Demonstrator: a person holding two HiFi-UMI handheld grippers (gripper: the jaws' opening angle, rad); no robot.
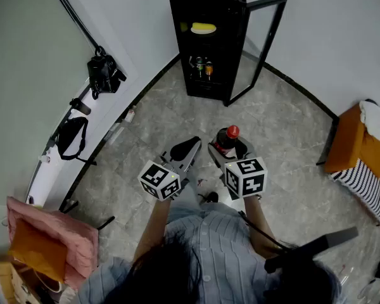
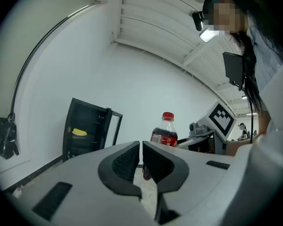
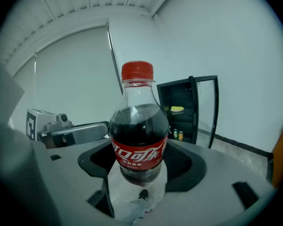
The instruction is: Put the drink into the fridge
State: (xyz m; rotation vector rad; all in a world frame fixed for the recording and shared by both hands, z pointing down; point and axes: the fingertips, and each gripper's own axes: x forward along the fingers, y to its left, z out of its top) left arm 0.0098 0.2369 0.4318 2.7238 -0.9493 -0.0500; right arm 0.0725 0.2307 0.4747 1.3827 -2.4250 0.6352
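A cola bottle (image 1: 227, 138) with a red cap and red label stands upright between the jaws of my right gripper (image 1: 228, 152), held off the floor. Seen from the right gripper view, the bottle (image 3: 139, 140) fills the middle and the right gripper (image 3: 140, 166) is shut on its lower body. My left gripper (image 1: 191, 145) hovers just left of it, shut and empty; its jaws (image 2: 141, 149) nearly touch. A black fridge (image 1: 206, 37) stands ahead against the wall, its glass door (image 1: 256, 49) swung open to the right.
Inside the fridge a yellow item (image 1: 204, 27) lies on the upper shelf and small cans (image 1: 202, 65) stand lower down. Black bags (image 1: 104, 73) rest on a white ledge at left. An orange seat (image 1: 354, 144) is at right, a pink-draped chair (image 1: 44, 233) at lower left.
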